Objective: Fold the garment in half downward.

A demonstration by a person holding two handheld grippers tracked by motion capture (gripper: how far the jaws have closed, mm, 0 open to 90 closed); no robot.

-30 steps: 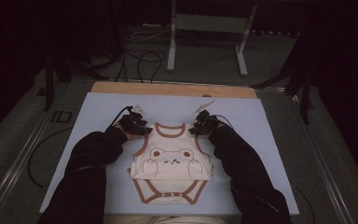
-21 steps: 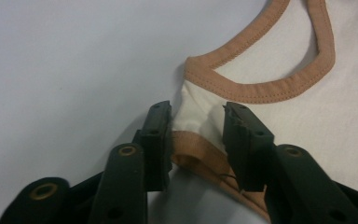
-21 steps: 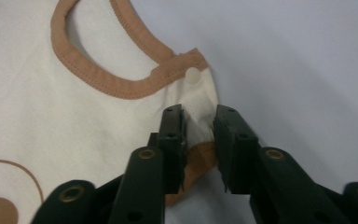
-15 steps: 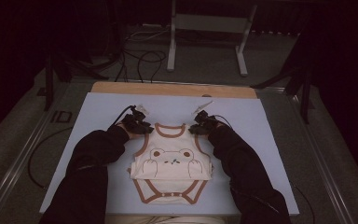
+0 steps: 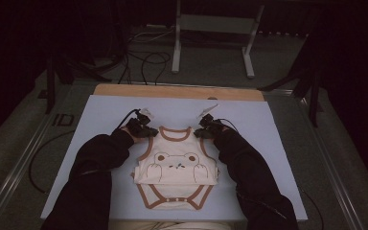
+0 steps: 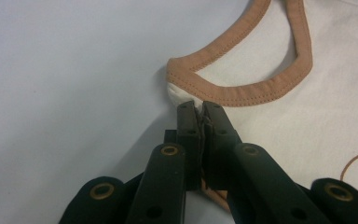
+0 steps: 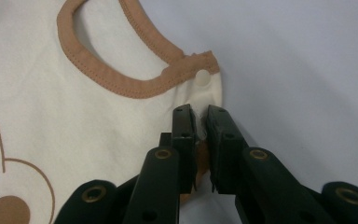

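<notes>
Desk [image 5: 100,120]: a pale blue sheet covers it, with a strip of bare wood along the far edge; dark floor, cables and a metal stand lie beyond.

Bodysuit [image 5: 176,168]: a cream sleeveless baby bodysuit with brown binding and a bear print lies flat near the middle of the desk, neck towards the far edge and snap crotch towards the person. Its lower part looks folded up under the bear panel (hard to be sure from above).

Forearms: two dark sleeves reach in from the near edge, one on each side of the garment.

Left gripper [image 6: 200,108]: it sits at the bodysuit's left shoulder strap [image 6: 186,88]. Its fingers have just been closing and now pinch the cream cloth just below the brown binding, with almost no gap left.

Right gripper [image 7: 198,114]: it mirrors this at the right shoulder strap [image 7: 205,88], beside the small white snap [image 7: 202,77]. Its fingers have also just been closing, and a fold of cloth is pressed between them.

What changed: compared with a second ago, neither hand has shifted and the garment lies the same; only the fingers have come together.

Meaning: both shoulders now look secured, so the grasp seems complete and a lift or fold of the top can probably start.
</notes>
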